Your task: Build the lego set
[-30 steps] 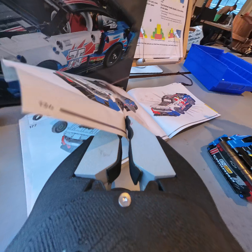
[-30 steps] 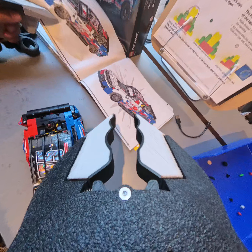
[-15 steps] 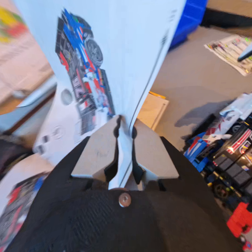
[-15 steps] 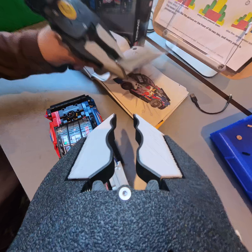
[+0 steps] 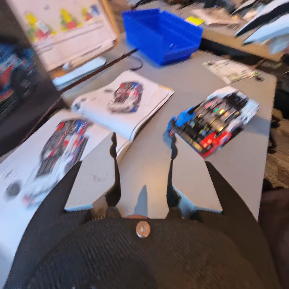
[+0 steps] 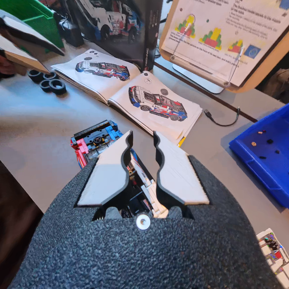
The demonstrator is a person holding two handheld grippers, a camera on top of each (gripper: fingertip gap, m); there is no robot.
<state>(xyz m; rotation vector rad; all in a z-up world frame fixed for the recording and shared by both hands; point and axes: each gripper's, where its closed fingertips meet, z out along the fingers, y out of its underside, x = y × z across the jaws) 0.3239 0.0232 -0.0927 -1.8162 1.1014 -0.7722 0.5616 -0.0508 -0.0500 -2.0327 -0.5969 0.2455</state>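
Lego car (image 6: 100, 140): black, blue, red, white; wheelless on table (image 6: 39, 125).

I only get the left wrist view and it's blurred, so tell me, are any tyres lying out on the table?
Observer: Yes, four black tyres lie loose on the table, beside the left page of the open booklet.
Operator: Anything in the blue bin?
Observer: A few small loose pieces on the floor of the blue bin.
Operator: Where's the right tool?
Observer: The right tool is open and empty, just above the car model.
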